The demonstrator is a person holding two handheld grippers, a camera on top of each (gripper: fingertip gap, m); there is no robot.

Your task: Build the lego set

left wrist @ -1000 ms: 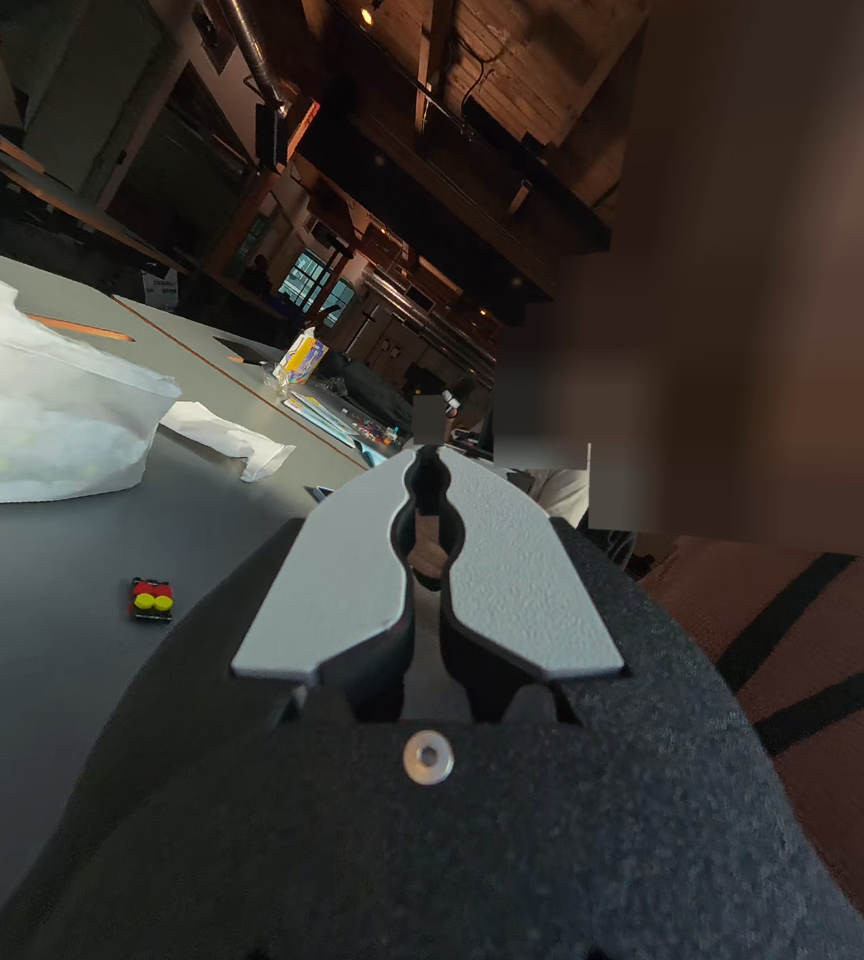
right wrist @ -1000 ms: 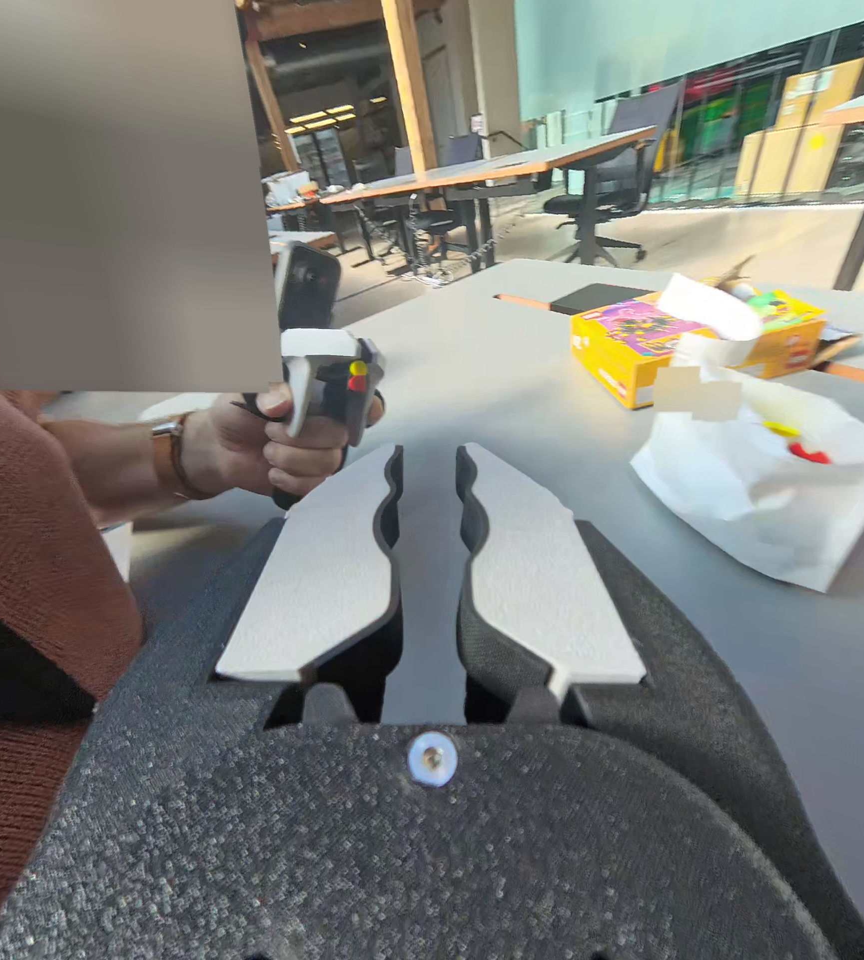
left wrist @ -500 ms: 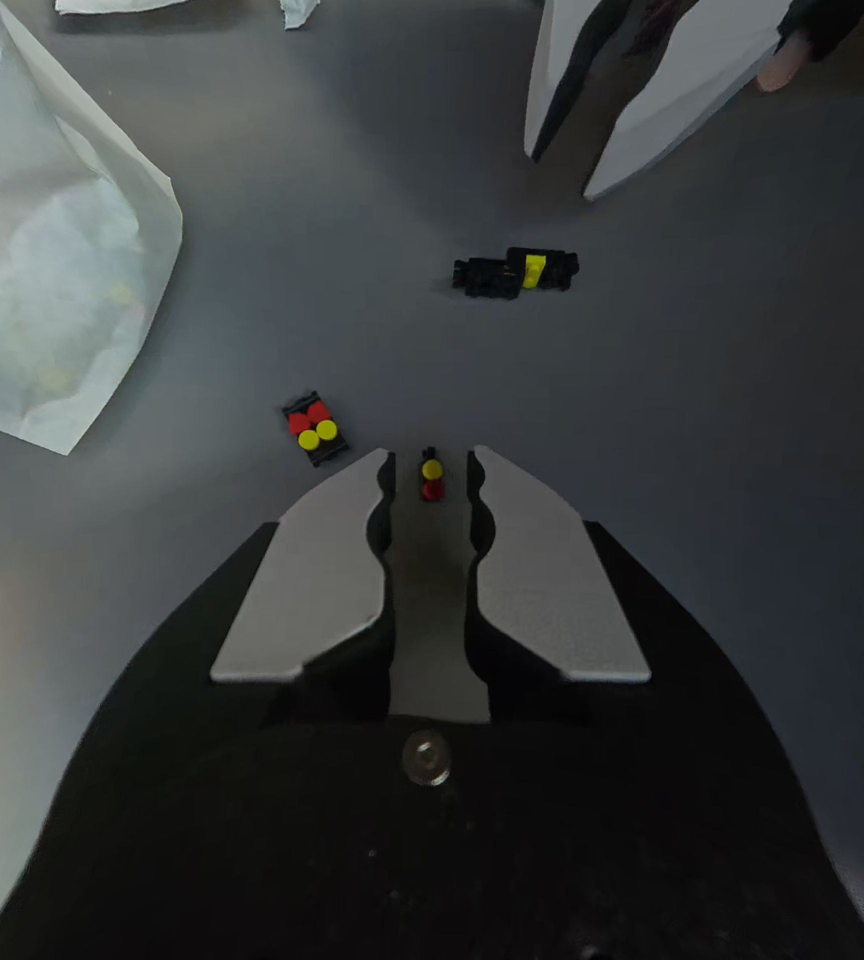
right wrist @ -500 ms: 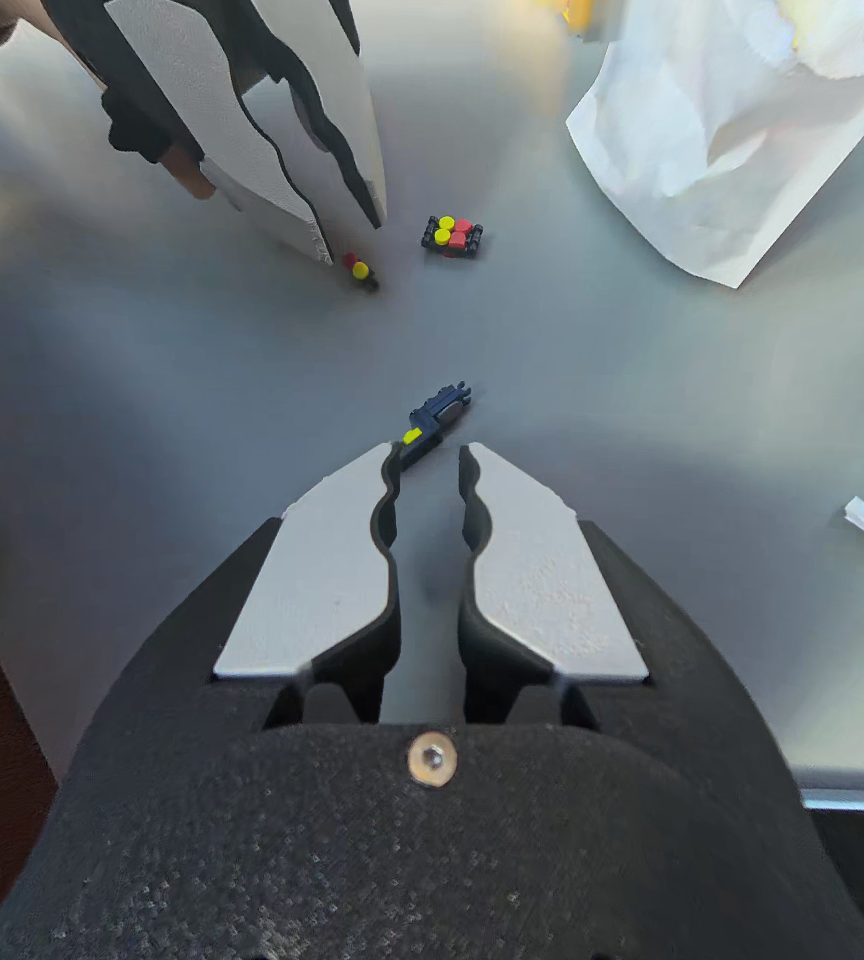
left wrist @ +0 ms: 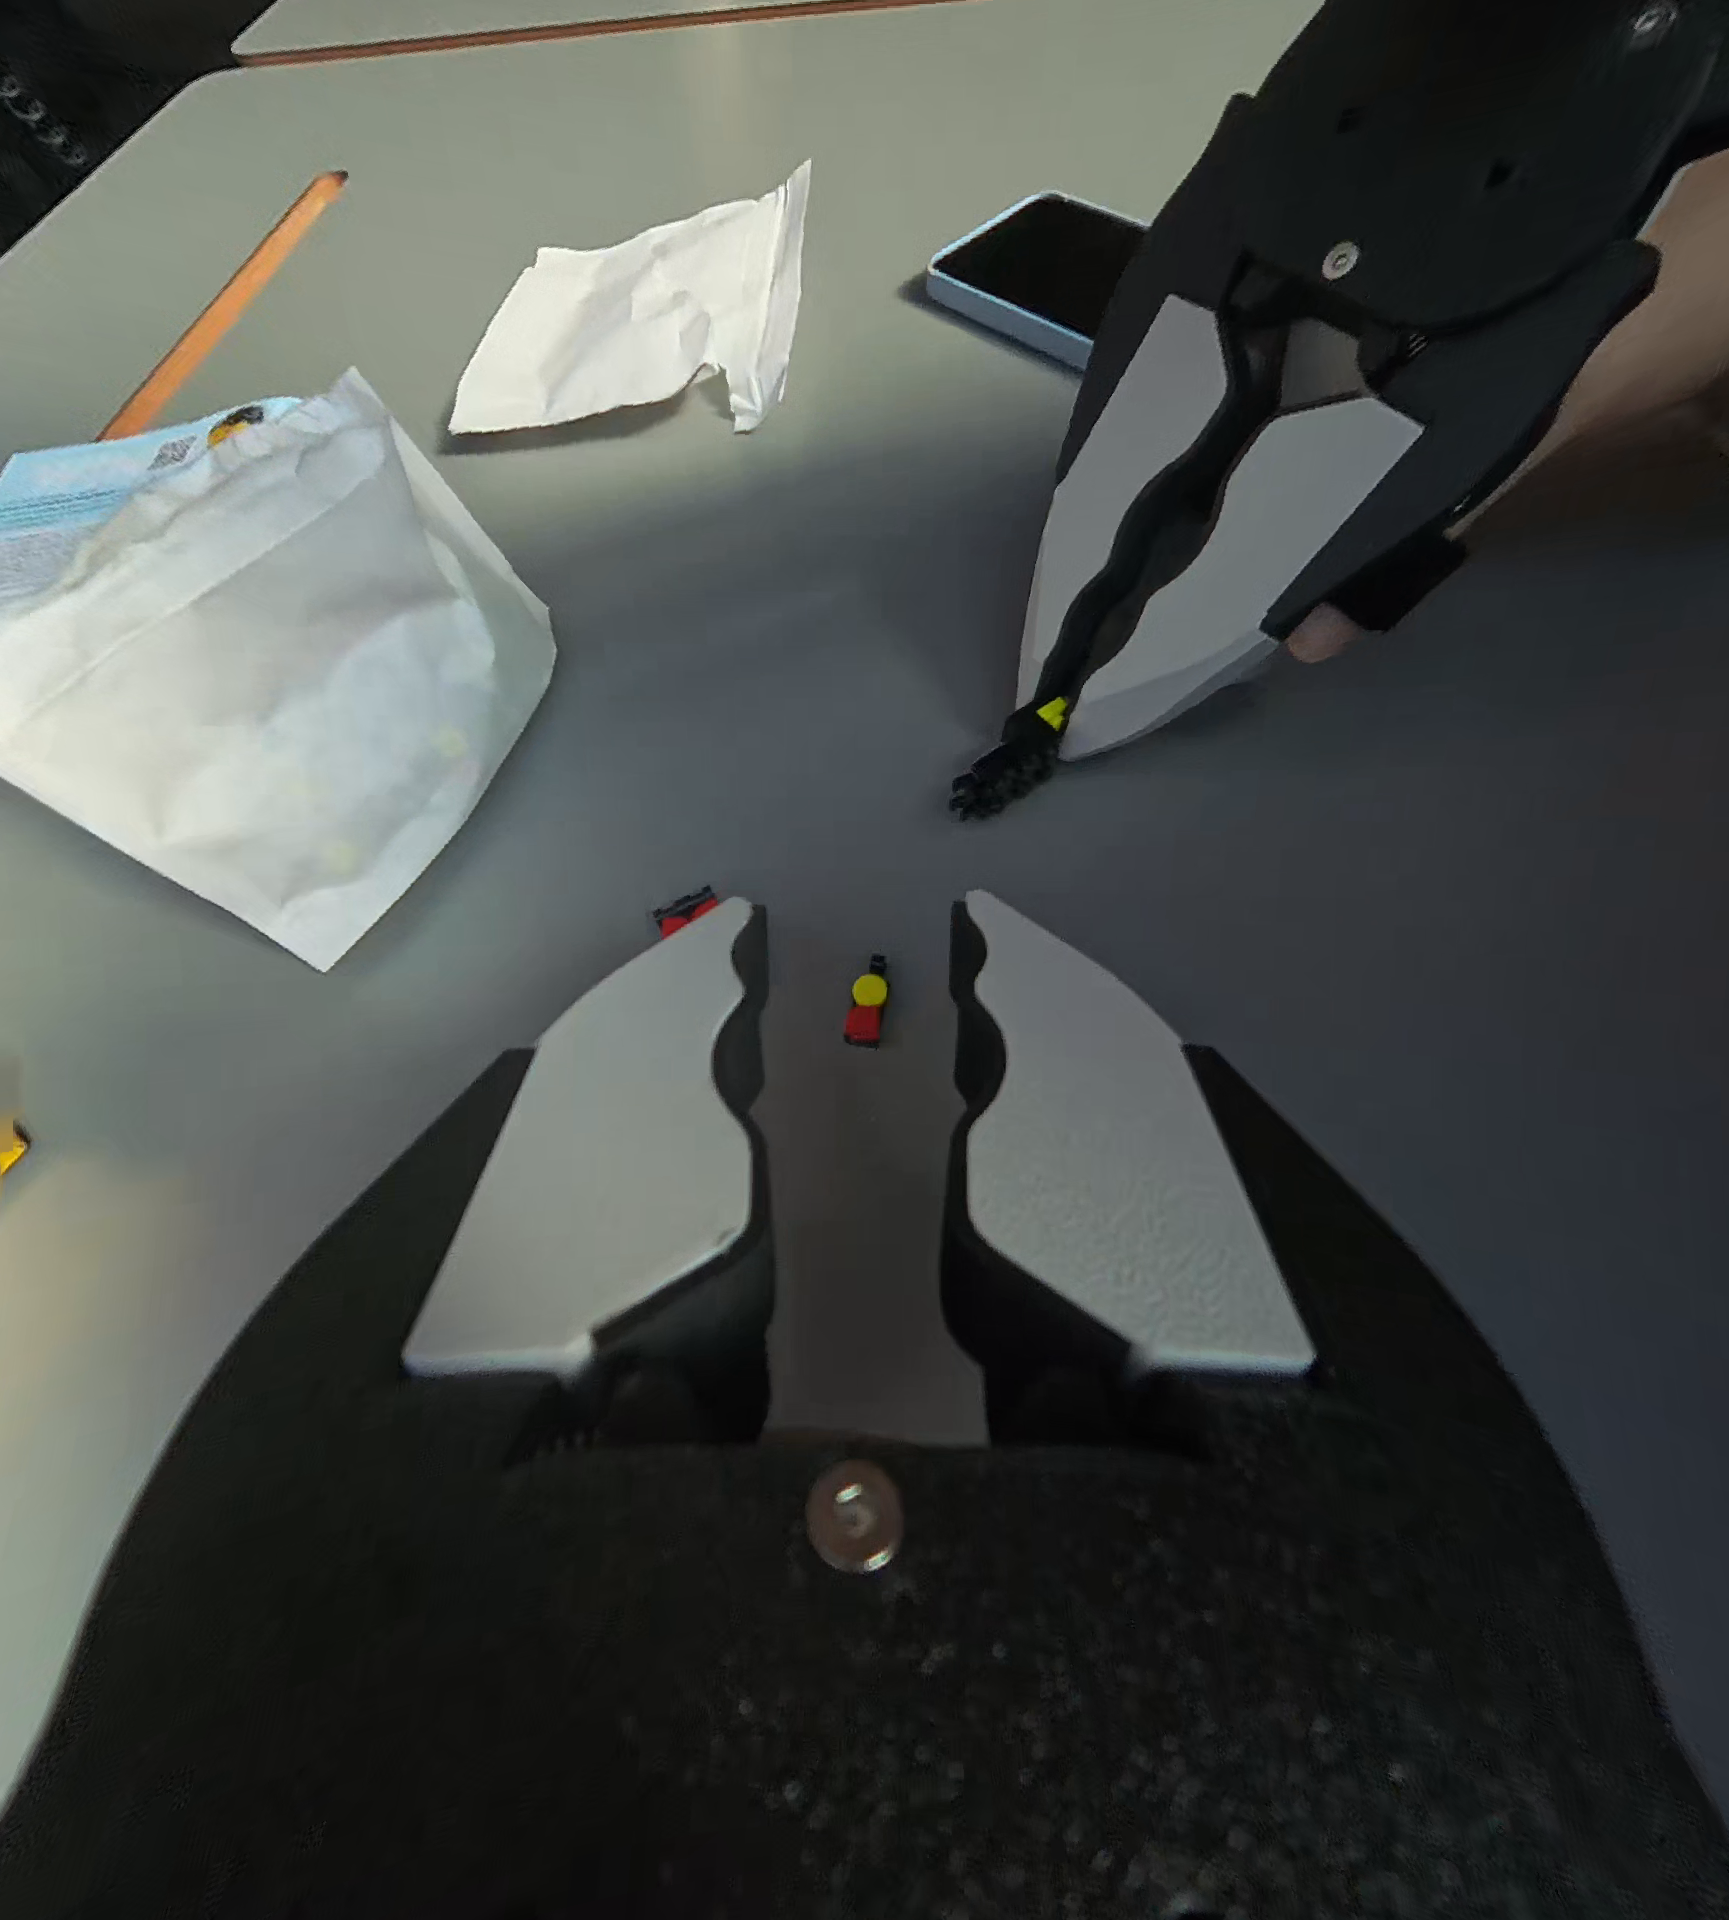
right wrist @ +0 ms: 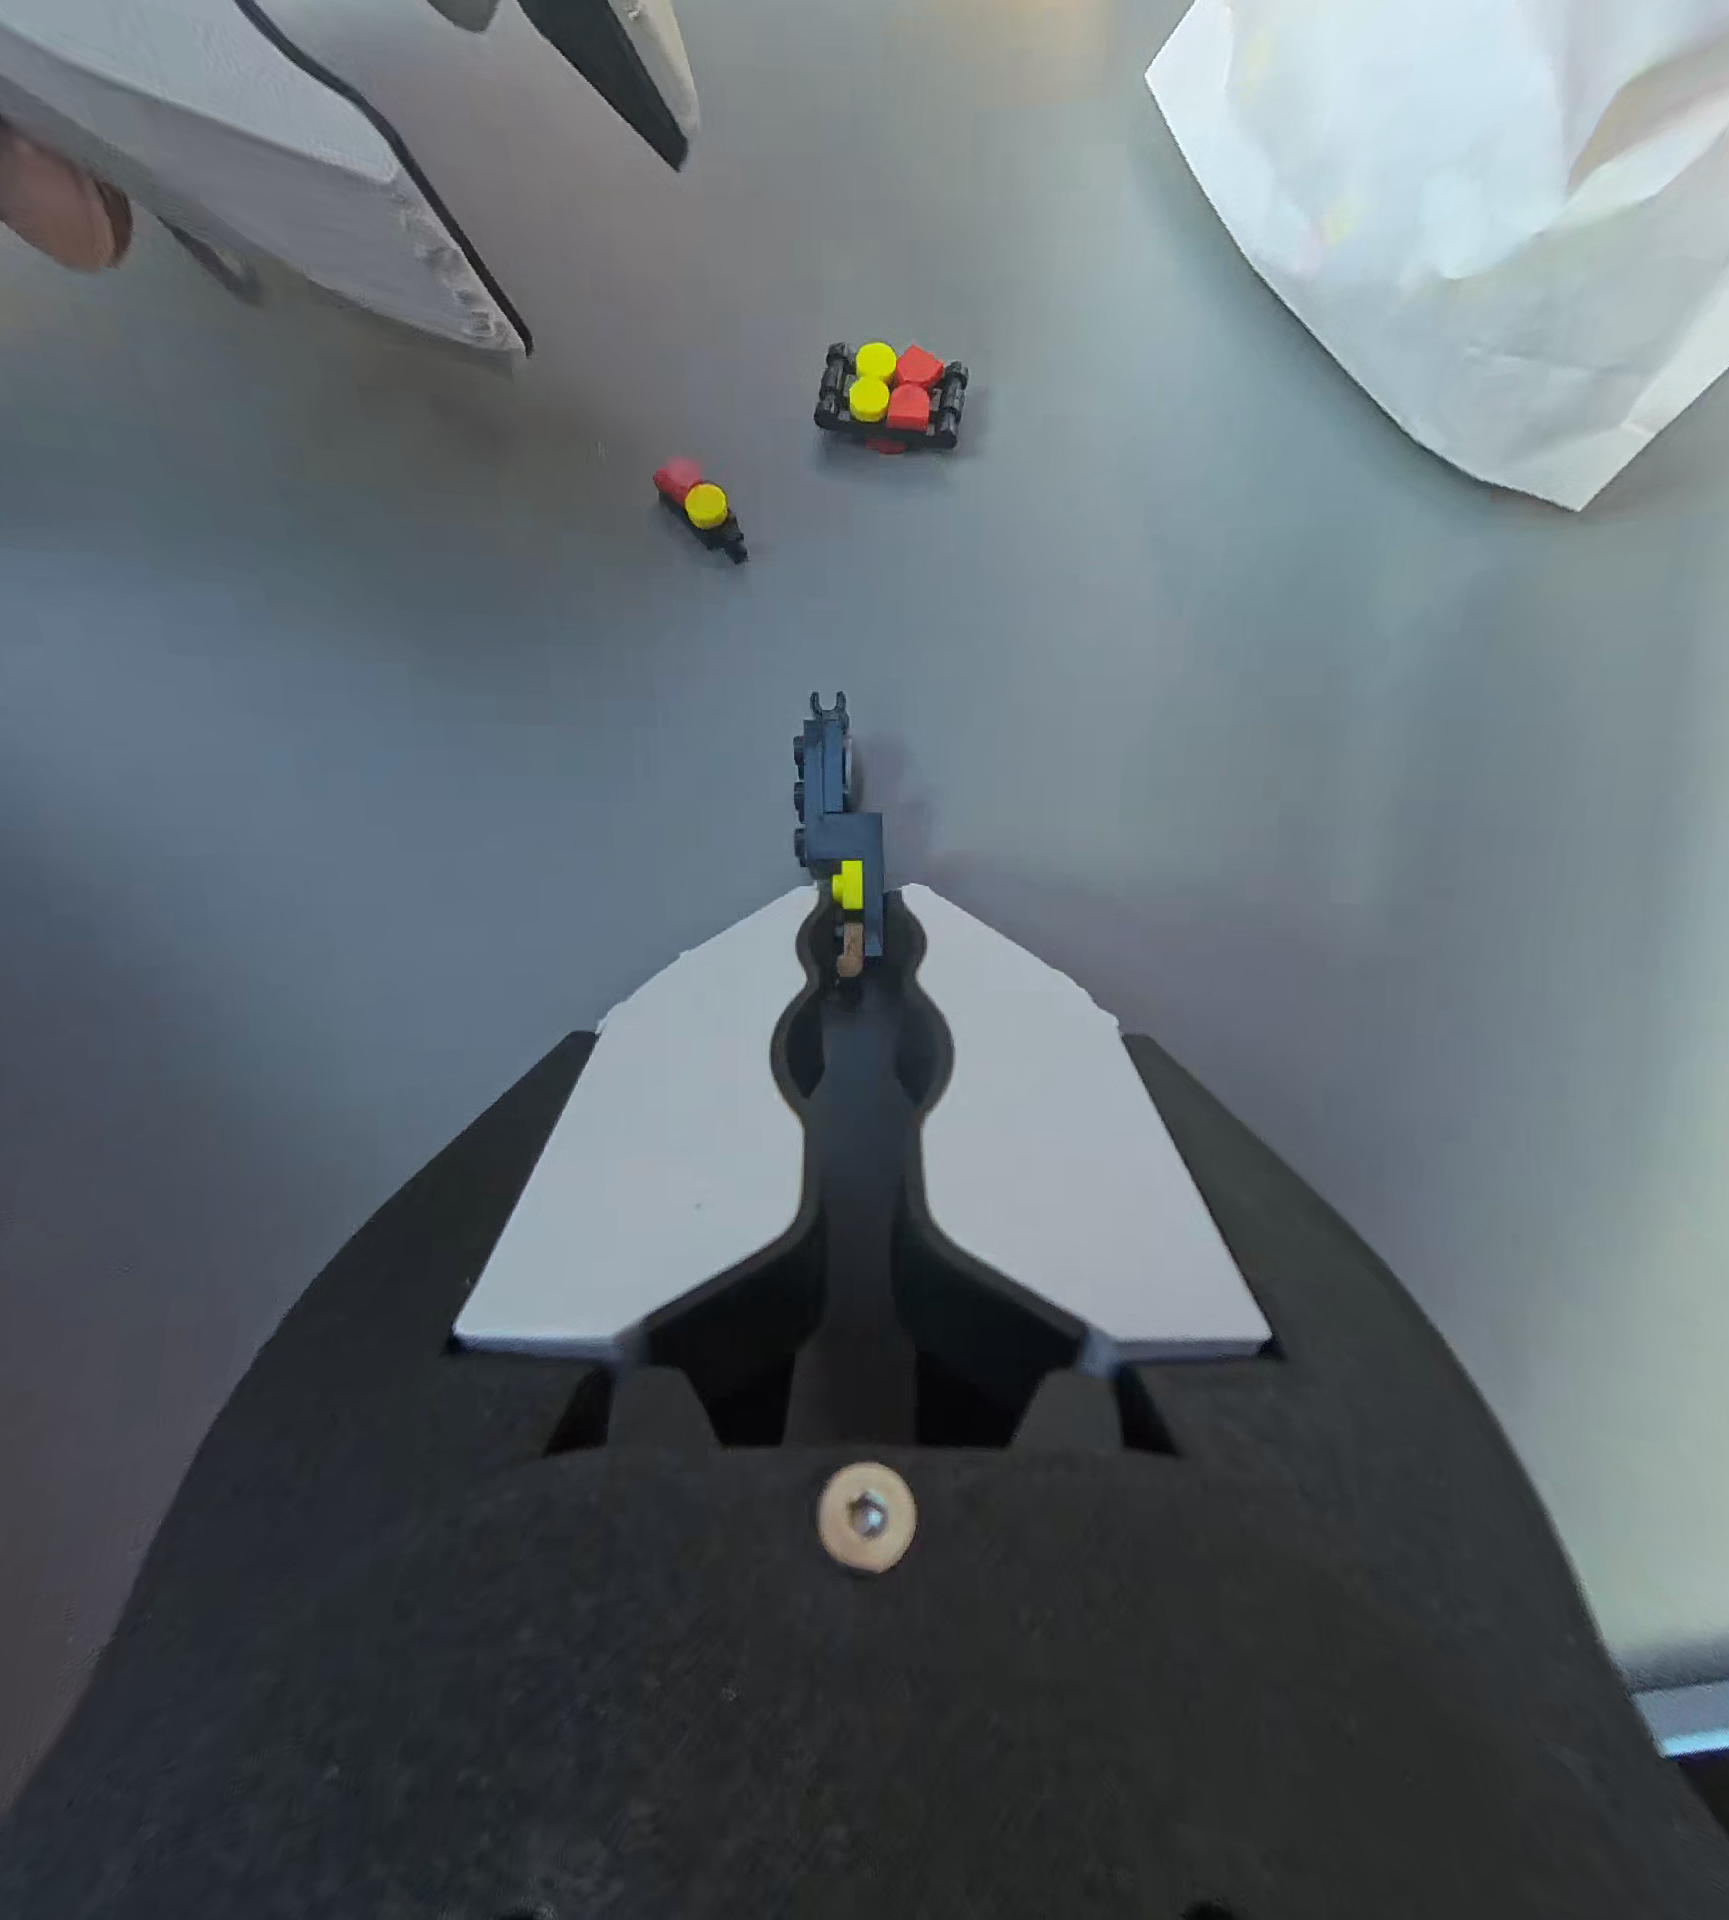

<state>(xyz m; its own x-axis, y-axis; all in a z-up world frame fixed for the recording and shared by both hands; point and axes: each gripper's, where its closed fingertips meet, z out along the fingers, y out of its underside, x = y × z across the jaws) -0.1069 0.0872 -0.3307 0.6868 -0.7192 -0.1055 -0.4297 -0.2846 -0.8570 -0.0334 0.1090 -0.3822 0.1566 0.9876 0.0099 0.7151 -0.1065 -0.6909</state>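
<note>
Grey table (left wrist: 1462, 1039) carries all parts, well in from its edges. Right gripper (right wrist: 865, 914) is pinching the dark-blue assembly (right wrist: 834, 800) by its yellow-studded end. Left gripper (left wrist: 855, 914) is spread, the small red-and-yellow piece (left wrist: 867, 1006) lying between its fingers, untouched. Judged step: pickup for joining. Next move calls for closing squarely on so small a piece.

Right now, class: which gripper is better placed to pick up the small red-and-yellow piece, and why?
Left. The left gripper is open, its fingers either side of the small red-and-yellow piece. The right gripper is shut on the black assembly.
</note>
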